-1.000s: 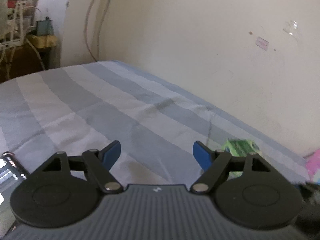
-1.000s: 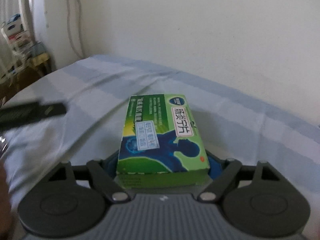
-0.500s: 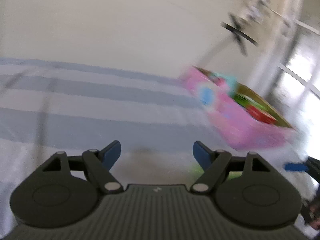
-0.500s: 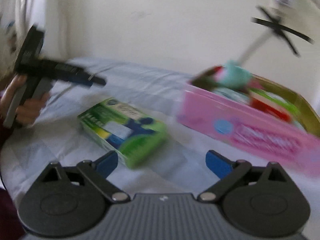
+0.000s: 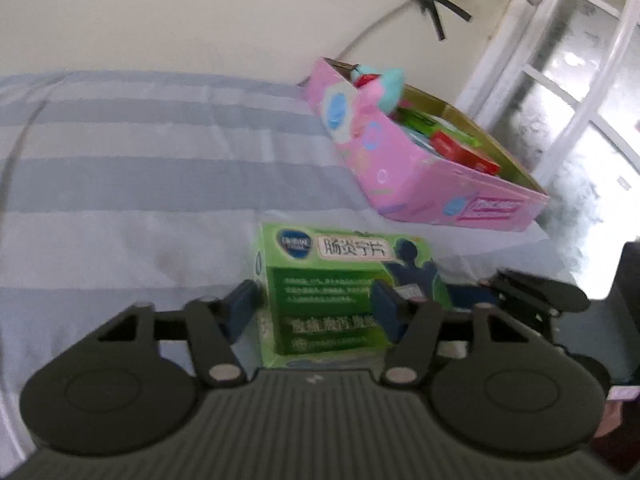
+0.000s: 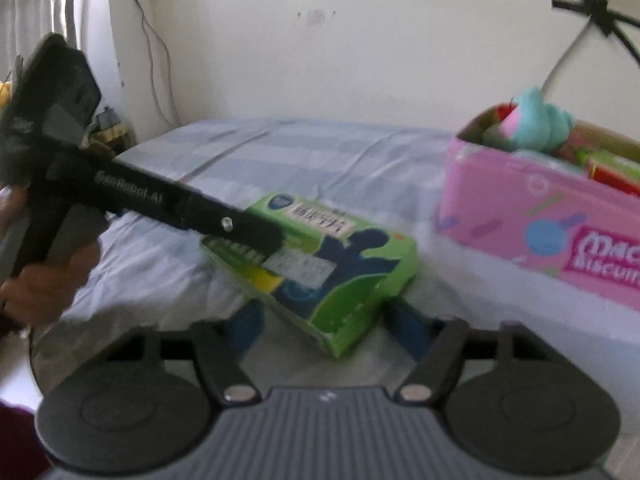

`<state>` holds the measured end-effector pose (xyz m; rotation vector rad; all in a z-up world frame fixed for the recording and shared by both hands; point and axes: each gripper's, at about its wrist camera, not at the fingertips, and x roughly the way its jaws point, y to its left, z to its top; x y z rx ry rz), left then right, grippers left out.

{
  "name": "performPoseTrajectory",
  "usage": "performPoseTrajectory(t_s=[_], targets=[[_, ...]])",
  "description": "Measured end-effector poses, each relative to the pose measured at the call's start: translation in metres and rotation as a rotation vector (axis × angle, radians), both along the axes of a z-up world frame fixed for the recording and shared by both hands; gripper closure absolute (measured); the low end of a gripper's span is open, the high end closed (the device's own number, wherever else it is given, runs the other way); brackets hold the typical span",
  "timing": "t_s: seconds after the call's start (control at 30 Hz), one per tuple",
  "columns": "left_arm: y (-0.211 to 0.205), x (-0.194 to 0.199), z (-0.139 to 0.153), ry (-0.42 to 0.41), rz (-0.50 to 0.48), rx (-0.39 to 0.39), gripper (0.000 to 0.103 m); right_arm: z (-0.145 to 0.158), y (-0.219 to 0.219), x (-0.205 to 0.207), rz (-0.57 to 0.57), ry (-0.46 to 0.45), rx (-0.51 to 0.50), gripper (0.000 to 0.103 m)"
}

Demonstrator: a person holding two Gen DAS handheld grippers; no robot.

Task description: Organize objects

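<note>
A green medicine box [image 5: 340, 292] lies on the striped bedsheet [image 5: 140, 184]. My left gripper [image 5: 316, 312] is open, its blue pads on either side of the box's near end. In the right wrist view the same box [image 6: 320, 260] lies just ahead of my open right gripper [image 6: 328, 324], and the left gripper's black body [image 6: 160, 204] reaches over it from the left. A pink biscuit box [image 5: 420, 168] holding a plush toy and several packets stands beyond; it also shows in the right wrist view [image 6: 540, 224].
A cream wall [image 5: 200, 12] runs behind the bed. A window with white frames [image 5: 580, 80] is at the right. The bed edge drops off at the right of the pink box. Cables hang on the wall [image 6: 160, 60] at the far left.
The right gripper opened and let the green box go onto the bed, then backed off. The left gripper swung right and came around the box.
</note>
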<state>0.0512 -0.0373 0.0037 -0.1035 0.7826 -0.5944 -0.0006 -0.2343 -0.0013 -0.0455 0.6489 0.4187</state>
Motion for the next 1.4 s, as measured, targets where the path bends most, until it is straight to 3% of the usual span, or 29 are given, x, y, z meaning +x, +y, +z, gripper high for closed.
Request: performPoseTrajectory(t_s=[0.07, 0.2, 0.37, 0.57, 0.6, 0.67, 0.8, 0.97, 1.17, 1.23, 1.4], targets=[[-0.006, -0.006, 0.016, -0.056, -0.004, 0.027, 0.039, 0.005, 0.004, -0.004, -0.001, -0.034, -0.026, 0.037], [-0.023, -0.008, 0.060, -0.144, -0.065, -0.018, 0.040, 0.039, -0.023, -0.024, -0.041, -0.166, 0.014, 0.036], [-0.092, 0.025, 0.092, -0.222, -0.131, -0.034, 0.040, 0.072, -0.085, -0.020, -0.155, -0.256, 0.065, 0.036], [-0.202, 0.077, 0.095, -0.268, -0.136, 0.040, 0.031, 0.082, -0.146, 0.034, -0.302, -0.267, -0.013, 0.032], [-0.215, 0.087, 0.092, -0.248, -0.125, 0.059, 0.031, 0.081, -0.155, 0.048, -0.336, -0.263, -0.030, 0.024], [-0.238, 0.110, 0.078, -0.189, -0.060, 0.119, 0.031, 0.071, -0.172, 0.075, -0.425, -0.241, -0.057, 0.023], [-0.237, 0.122, 0.056, -0.128, -0.006, 0.116, 0.031, 0.058, -0.199, 0.077, -0.480, -0.238, 0.066, 0.024], [-0.226, 0.109, 0.052, -0.170, 0.023, 0.145, 0.030, 0.048, -0.210, 0.061, -0.499, -0.249, 0.140, 0.024], [-0.201, 0.079, 0.059, -0.220, 0.046, 0.173, 0.029, 0.060, -0.206, 0.039, -0.527, -0.276, 0.197, 0.024], [-0.188, 0.065, 0.061, -0.236, 0.051, 0.175, 0.021, 0.061, -0.202, 0.023, -0.538, -0.283, 0.235, 0.023], [-0.152, 0.032, 0.062, -0.261, 0.083, 0.181, 0.021, 0.060, -0.187, -0.019, -0.605, -0.299, 0.358, 0.022]])
